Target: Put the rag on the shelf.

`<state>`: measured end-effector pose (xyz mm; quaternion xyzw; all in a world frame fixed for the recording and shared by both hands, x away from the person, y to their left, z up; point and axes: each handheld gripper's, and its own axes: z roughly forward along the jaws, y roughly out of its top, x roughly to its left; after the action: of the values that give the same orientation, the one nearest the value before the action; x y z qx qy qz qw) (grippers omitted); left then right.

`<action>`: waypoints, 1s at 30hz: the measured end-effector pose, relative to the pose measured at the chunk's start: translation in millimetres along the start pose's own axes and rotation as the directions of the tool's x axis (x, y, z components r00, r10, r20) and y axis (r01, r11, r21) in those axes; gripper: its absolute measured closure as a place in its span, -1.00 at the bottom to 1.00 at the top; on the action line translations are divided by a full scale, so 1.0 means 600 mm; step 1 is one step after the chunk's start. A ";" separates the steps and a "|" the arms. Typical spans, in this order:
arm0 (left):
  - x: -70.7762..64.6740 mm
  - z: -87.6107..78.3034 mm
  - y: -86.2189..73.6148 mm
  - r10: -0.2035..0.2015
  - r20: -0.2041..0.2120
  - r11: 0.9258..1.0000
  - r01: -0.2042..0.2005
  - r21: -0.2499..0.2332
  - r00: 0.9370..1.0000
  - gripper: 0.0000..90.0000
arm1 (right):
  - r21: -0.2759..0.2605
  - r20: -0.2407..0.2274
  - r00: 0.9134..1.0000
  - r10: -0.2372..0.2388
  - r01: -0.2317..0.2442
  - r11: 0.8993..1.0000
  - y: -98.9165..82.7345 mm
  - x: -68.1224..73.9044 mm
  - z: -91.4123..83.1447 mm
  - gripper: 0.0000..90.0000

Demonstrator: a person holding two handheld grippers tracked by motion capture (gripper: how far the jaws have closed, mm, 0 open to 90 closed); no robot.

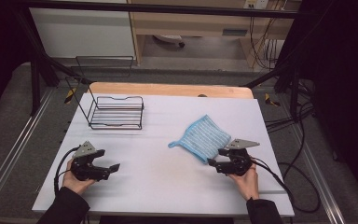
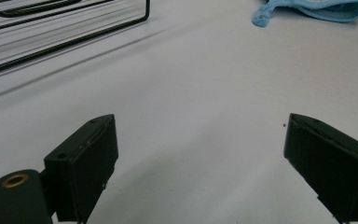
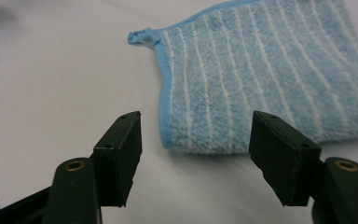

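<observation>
Wire rack point(image 1: 116, 112) holds nothing; blue cloth point(image 1: 204, 138) lies beside it; both grippers' jaws stand apart, unladen.

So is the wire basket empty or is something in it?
Empty. In the high view the wire basket stands upright on the table with nothing between its wires; the blue cloth lies apart, to its right.

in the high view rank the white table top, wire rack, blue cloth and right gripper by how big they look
1. white table top
2. wire rack
3. blue cloth, though it looks close to the rack
4. right gripper, though it sits nearer the camera
</observation>
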<state>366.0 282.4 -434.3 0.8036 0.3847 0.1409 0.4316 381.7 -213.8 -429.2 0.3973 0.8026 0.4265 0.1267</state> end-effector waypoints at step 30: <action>-0.001 0.002 0.001 0.010 0.004 1.000 -0.010 0.015 1.000 -0.74 | 0.124 0.109 0.980 -0.168 0.155 0.980 0.019 0.021 0.086 0.60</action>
<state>366.4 280.9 -434.5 0.8090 0.3809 0.1388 0.4257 407.5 -170.5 -450.0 0.3621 0.8465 0.3434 0.1853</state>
